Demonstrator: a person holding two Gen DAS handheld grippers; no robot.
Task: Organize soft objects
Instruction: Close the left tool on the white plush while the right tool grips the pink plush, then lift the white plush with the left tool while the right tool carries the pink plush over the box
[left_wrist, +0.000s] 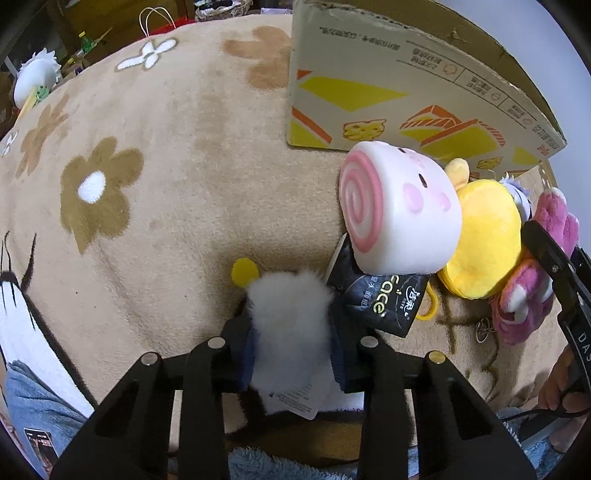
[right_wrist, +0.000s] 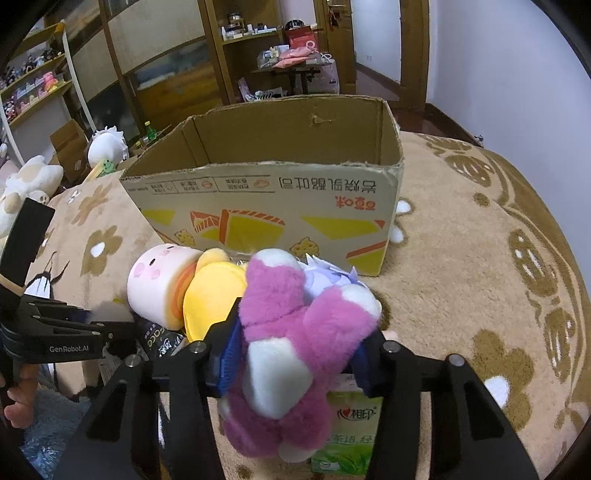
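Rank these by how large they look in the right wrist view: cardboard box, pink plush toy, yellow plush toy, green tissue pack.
1. cardboard box
2. pink plush toy, though it sits closest to the camera, inflating it
3. yellow plush toy and green tissue pack: both partly hidden, too close to rank

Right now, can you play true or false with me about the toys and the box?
1. The right gripper is squeezing the pink plush. True.
2. The left gripper is empty. False: it is shut on a white fluffy toy.
3. The cardboard box is open at the top. True.
4. The yellow plush is inside the box. False: it lies on the flowered blanket in front of the box.
5. The swirl roll plush is blue. False: it is white with a pink swirl.
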